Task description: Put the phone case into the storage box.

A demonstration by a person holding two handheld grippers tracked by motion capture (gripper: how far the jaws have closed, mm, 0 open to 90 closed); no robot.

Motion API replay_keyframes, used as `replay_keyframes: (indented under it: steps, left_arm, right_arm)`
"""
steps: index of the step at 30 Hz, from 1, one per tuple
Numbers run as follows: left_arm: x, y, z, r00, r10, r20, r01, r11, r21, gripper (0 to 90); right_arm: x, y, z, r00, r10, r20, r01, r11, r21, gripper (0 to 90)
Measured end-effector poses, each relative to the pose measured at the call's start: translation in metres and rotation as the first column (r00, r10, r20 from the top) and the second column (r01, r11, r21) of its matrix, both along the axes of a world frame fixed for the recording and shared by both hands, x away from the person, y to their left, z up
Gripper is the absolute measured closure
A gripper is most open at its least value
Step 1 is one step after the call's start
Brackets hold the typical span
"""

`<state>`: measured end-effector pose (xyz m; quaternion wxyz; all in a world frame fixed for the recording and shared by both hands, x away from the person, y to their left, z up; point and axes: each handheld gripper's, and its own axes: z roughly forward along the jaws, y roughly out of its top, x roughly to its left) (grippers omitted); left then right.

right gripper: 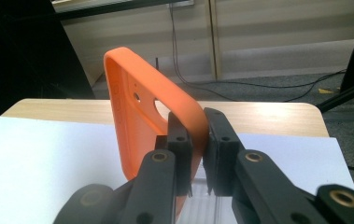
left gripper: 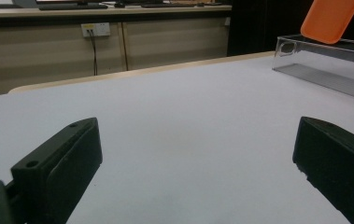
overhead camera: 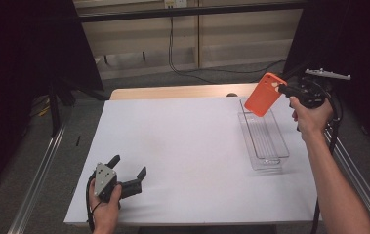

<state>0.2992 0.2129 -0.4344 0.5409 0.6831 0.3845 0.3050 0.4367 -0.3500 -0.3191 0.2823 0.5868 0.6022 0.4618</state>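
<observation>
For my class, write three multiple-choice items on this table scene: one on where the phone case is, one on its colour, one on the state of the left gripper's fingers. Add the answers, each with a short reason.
1. Where is the phone case?
A. Flat on the white table top
B. Held in the air above the far end of the clear tray
C. Under the left gripper

2. What colour is the phone case?
A. Orange
B. Blue
C. Green

3. How do the left gripper's fingers stand?
A. Shut on the case
B. Shut on nothing
C. Wide open, nothing between them

Answers:
1 B: the high view shows the right gripper clamping its edge over the tray.
2 A: it looks orange in all three views.
3 C: bare table shows between them.
</observation>
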Motion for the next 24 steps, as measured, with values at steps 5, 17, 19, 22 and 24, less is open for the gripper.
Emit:
replay_keyframes:
  steps: [5,17,19,22,24]
  left_arm:
    - [0.0,0.0,0.0,1.0,-0.002,0.0,0.002,1.0,-0.001,1.4]
    - [0.0,0.0,0.0,1.0,-0.002,0.002,0.002,1.0,-0.006,1.2]
    - [-0.001,0.0,0.0,1.0,-0.002,0.004,0.002,1.0,-0.005,1.3]
    - [-0.001,0.0,0.0,1.0,-0.005,0.003,0.005,1.0,-0.007,1.2]
    - [-0.001,0.0,0.0,1.0,-0.005,0.002,0.005,1.0,-0.004,1.2]
  right_arm:
    - [0.005,-0.002,-0.004,0.9996,0.026,-0.005,-0.026,1.0,-0.016,81.6]
    - [0.017,-0.004,-0.011,0.9962,0.082,-0.027,-0.084,0.994,-0.076,81.6]
    - [0.019,-0.005,-0.013,0.9953,0.089,-0.039,-0.092,0.993,-0.077,81.6]
    - [0.024,-0.004,-0.015,0.994,0.096,-0.051,-0.1,0.991,-0.084,81.6]
    - [0.028,-0.003,-0.016,0.993,0.1,-0.062,-0.106,0.99,-0.091,81.6]
